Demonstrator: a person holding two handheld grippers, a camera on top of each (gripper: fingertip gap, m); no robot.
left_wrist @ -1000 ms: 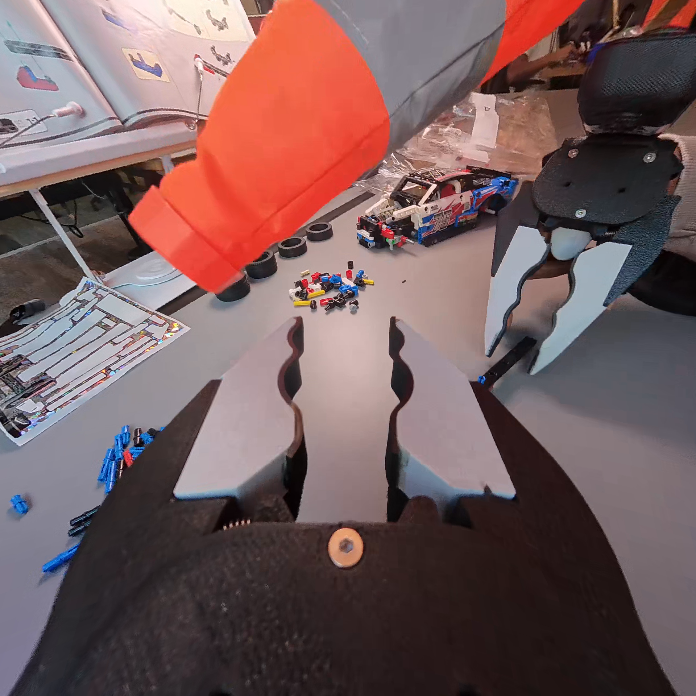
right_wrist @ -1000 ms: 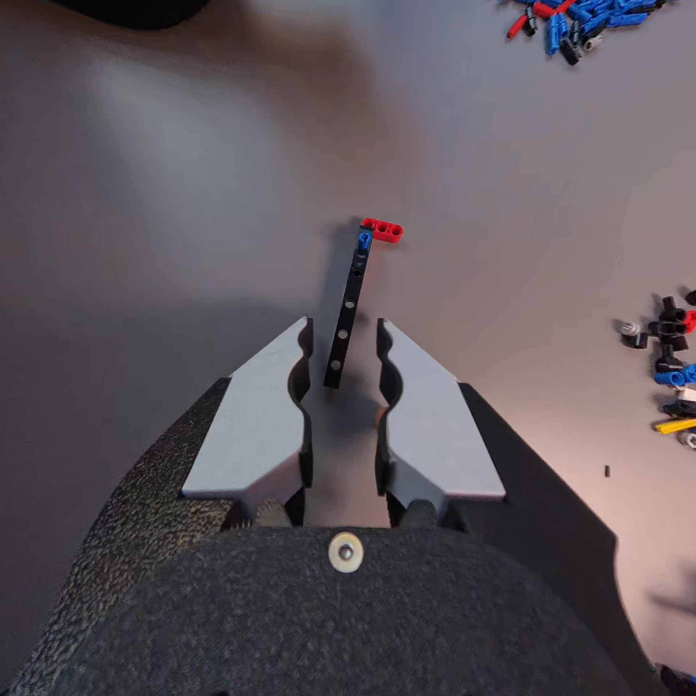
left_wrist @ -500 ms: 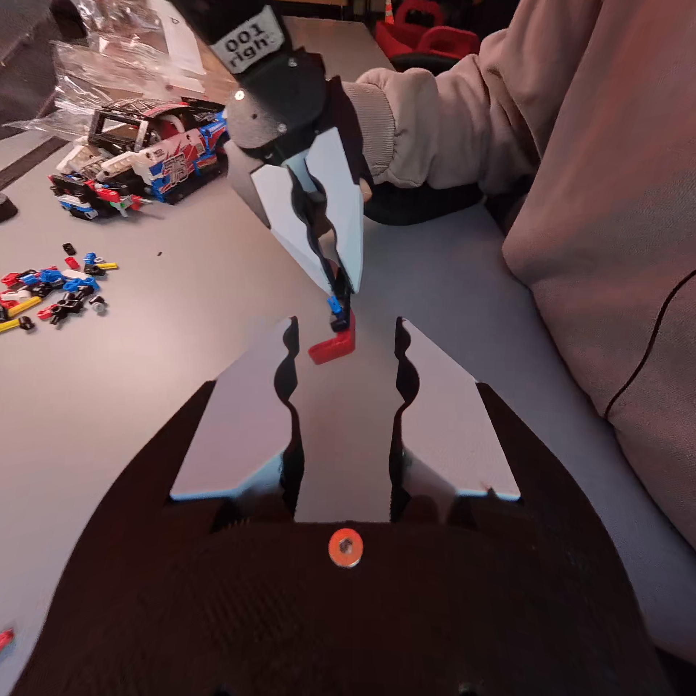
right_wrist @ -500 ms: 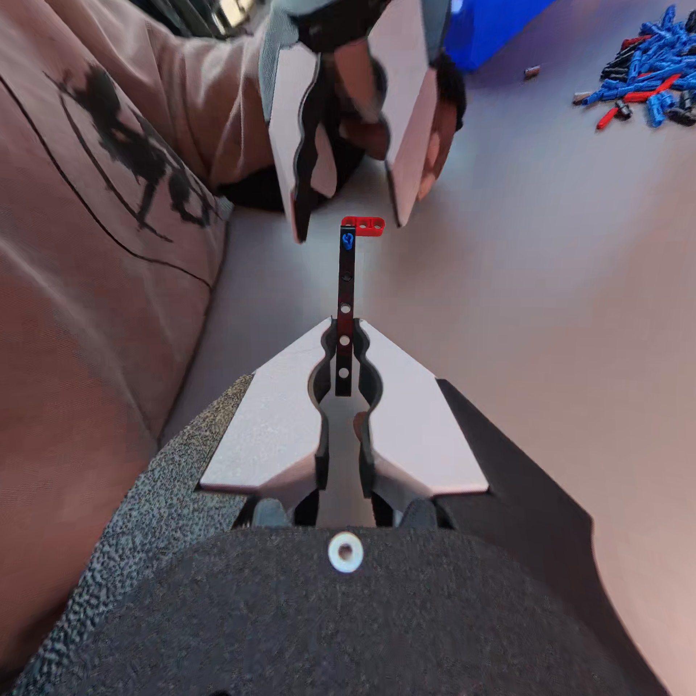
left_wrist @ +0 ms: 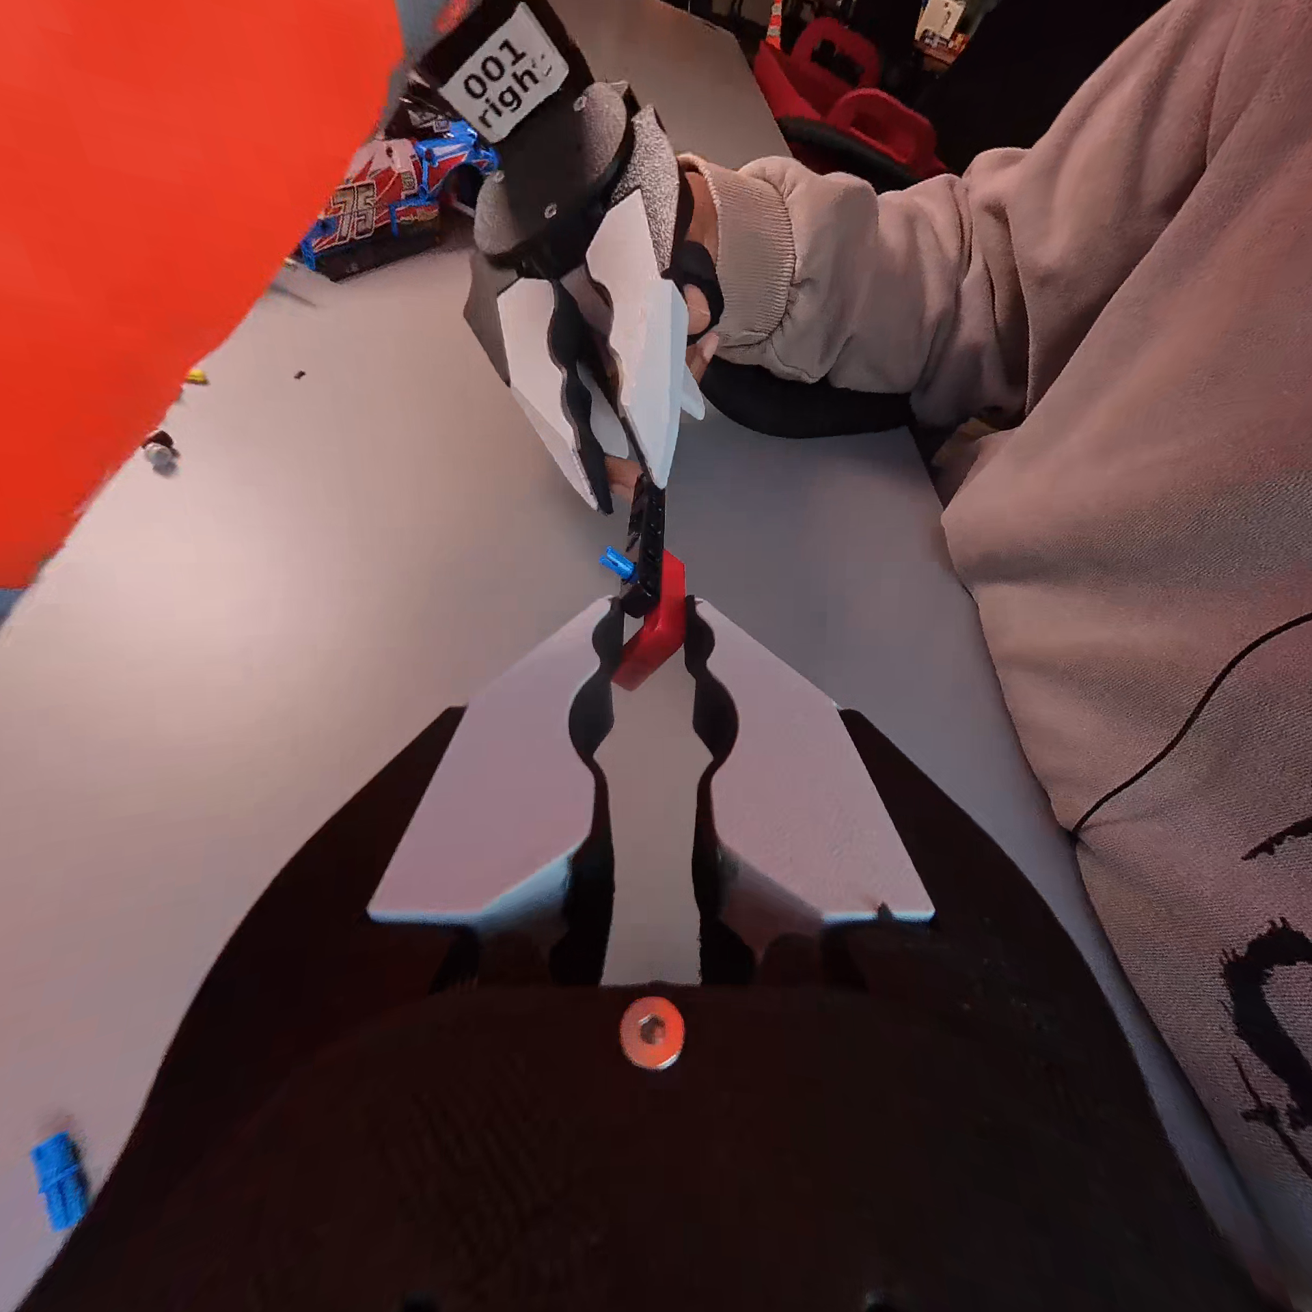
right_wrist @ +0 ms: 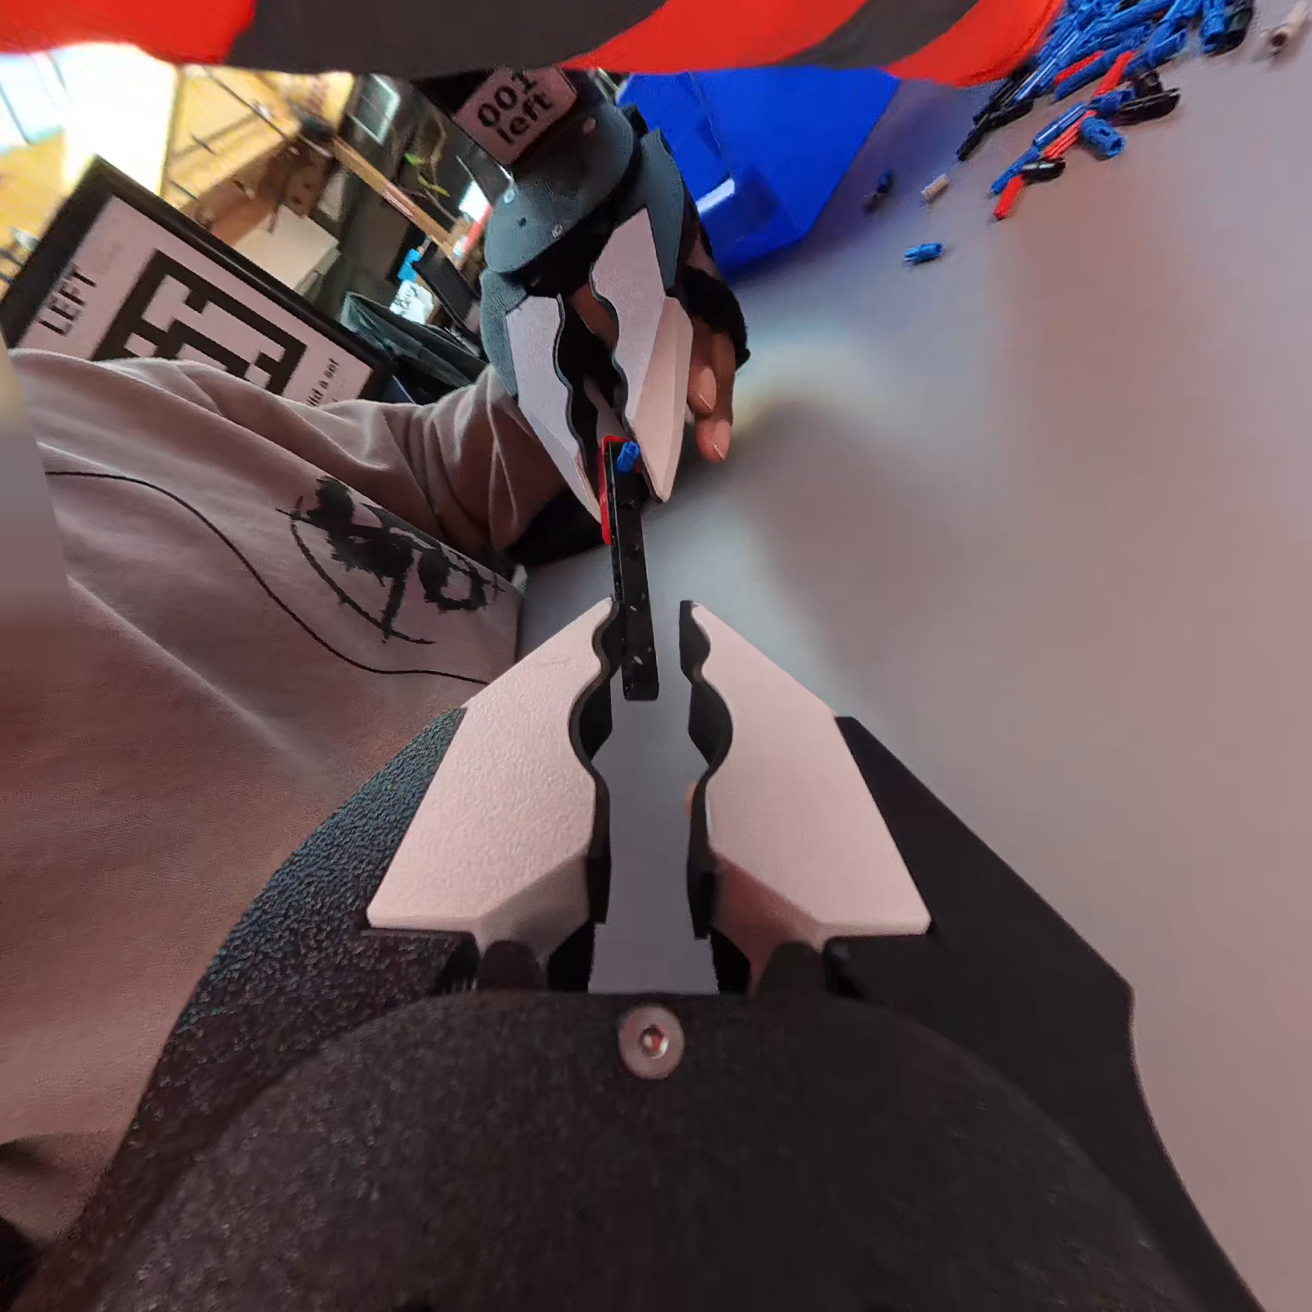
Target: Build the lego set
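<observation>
The black beam point(right_wrist: 634, 603) hangs above the table between both grippers. The left gripper point(left_wrist: 649, 614) pinches its red elbow point(left_wrist: 649, 639); the right gripper point(right_wrist: 644, 625) is slightly parted around the other end, grip uncertain. Twisting could pop the elbow off.

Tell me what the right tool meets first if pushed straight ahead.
The black beam, already between the open right tool's fingers; pushing on, probably the left tool, which grips the beam's red piece at the far end. Depth is unclear.
</observation>
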